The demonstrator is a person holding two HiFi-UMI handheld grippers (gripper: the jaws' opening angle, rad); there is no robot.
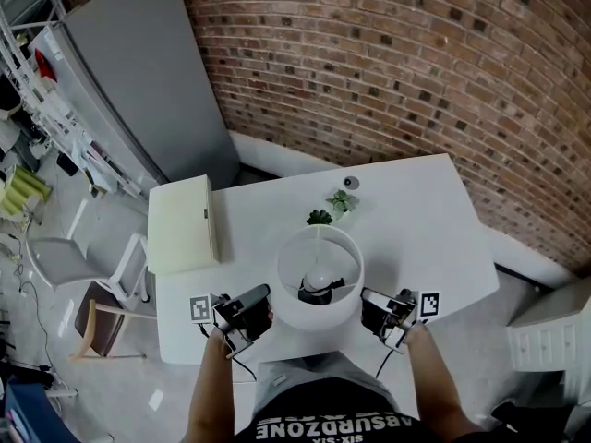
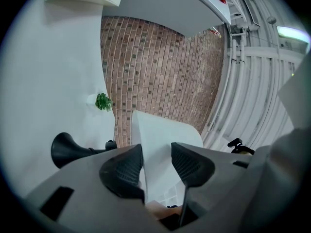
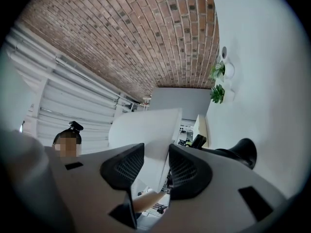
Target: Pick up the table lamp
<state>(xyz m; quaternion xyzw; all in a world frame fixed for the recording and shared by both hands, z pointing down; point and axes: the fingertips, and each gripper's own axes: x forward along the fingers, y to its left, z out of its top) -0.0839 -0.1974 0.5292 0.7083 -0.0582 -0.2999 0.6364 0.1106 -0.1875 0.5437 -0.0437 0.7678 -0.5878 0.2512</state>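
The table lamp stands at the near middle of the white table (image 1: 434, 220), its white drum shade (image 1: 319, 289) open at the top with the bulb showing inside. My left gripper (image 1: 263, 301) is at the shade's left side, my right gripper (image 1: 367, 303) at its right side. In the left gripper view the shade's wall (image 2: 165, 140) runs between the jaws of the left gripper (image 2: 156, 166), which stand wide around it; the black lamp base (image 2: 65, 149) shows at the left. In the right gripper view the right gripper (image 3: 156, 166) has its pads against the shade (image 3: 146, 130), with the base (image 3: 243, 152) at the right.
Two small green plants (image 1: 320, 217) (image 1: 342, 201) stand just behind the lamp. A cream box (image 1: 182, 221) lies at the table's left end. A brick wall (image 1: 388, 63) and a grey cabinet (image 1: 138, 72) stand behind; a chair (image 1: 102, 317) stands left. A person (image 3: 65, 142) is in the background.
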